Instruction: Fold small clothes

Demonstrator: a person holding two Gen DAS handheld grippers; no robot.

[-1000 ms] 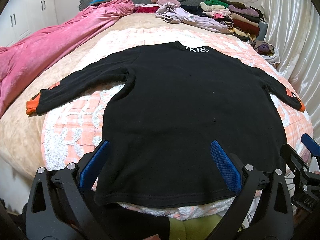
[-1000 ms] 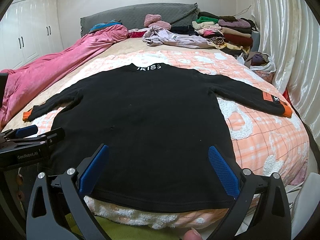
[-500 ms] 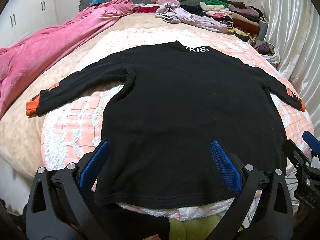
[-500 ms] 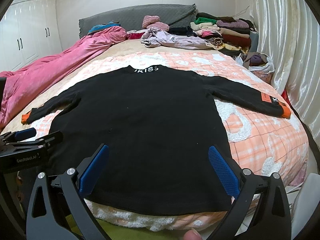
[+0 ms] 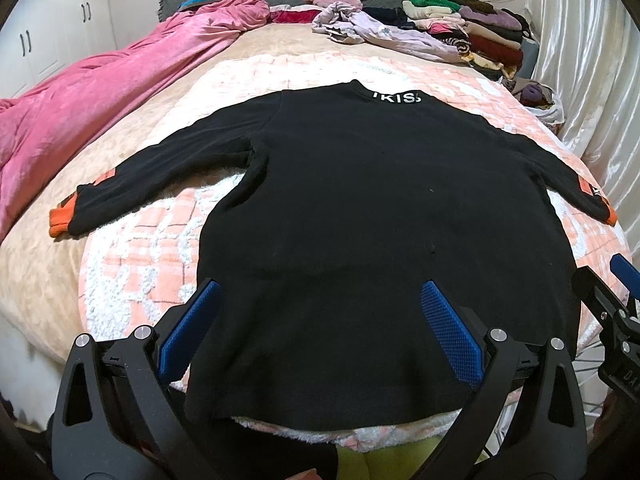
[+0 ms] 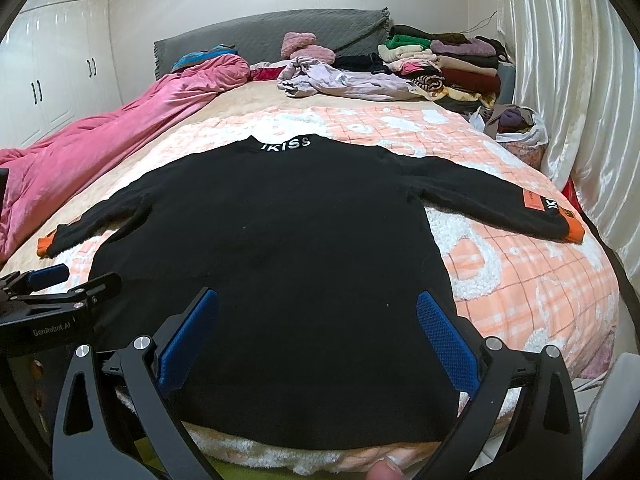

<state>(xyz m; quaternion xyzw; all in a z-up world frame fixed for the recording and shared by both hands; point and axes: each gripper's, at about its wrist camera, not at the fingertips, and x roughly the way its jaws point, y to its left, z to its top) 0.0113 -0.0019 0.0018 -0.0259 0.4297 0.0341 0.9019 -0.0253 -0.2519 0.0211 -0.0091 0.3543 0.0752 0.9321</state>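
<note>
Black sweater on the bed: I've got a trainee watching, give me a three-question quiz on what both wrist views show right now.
1. True or false: the black sweater already has one sleeve folded over its body.
2. Multiple choice: the cuffs on the sleeves are A) white, B) orange, C) green.
3. Short answer: what state are the left gripper and right gripper in, and is either holding cloth?

Key
1. False. Both sleeves lie spread out to the sides on the checked blanket.
2. B. The left cuff and right cuff are orange.
3. Both are open, poised over the hem, holding nothing.
</note>
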